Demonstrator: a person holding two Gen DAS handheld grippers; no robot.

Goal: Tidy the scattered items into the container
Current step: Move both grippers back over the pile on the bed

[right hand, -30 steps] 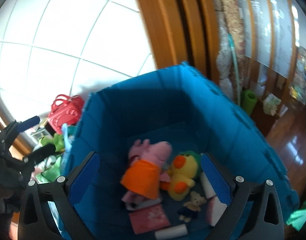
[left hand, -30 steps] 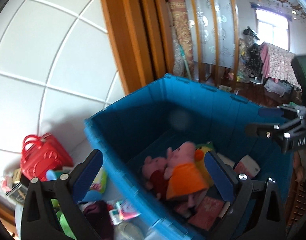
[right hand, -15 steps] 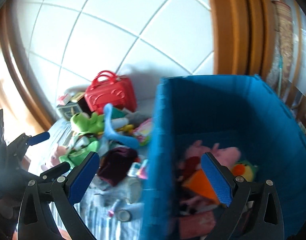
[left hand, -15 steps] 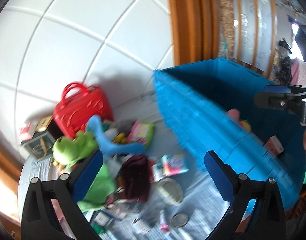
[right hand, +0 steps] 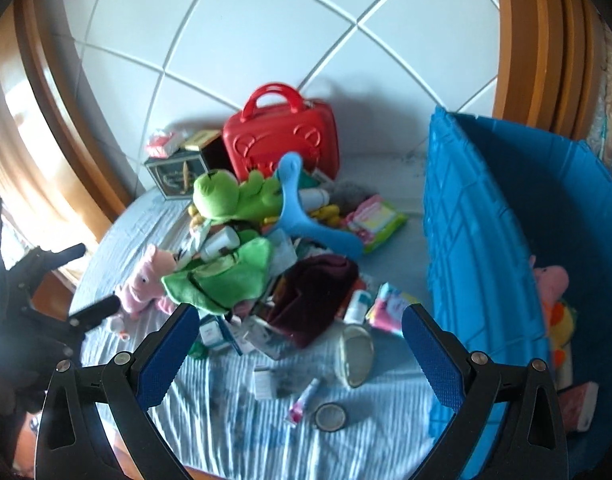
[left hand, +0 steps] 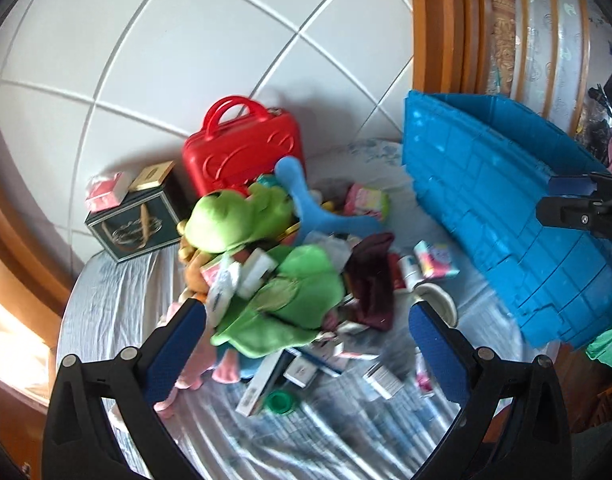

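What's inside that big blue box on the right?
In the blue box, the right wrist view shows a pink pig plush, a yellow duck plush and a pinkish packet. The near wall hides the rest of its floor.

Daylight bright, entering from left — glare on wooden frame point(right hand: 46, 128). Soft shadow behind red case point(right hand: 282, 140) on tiled wall point(left hand: 226, 40). Motion blur low in left-wrist view; strong fisheye bending, dark corners.
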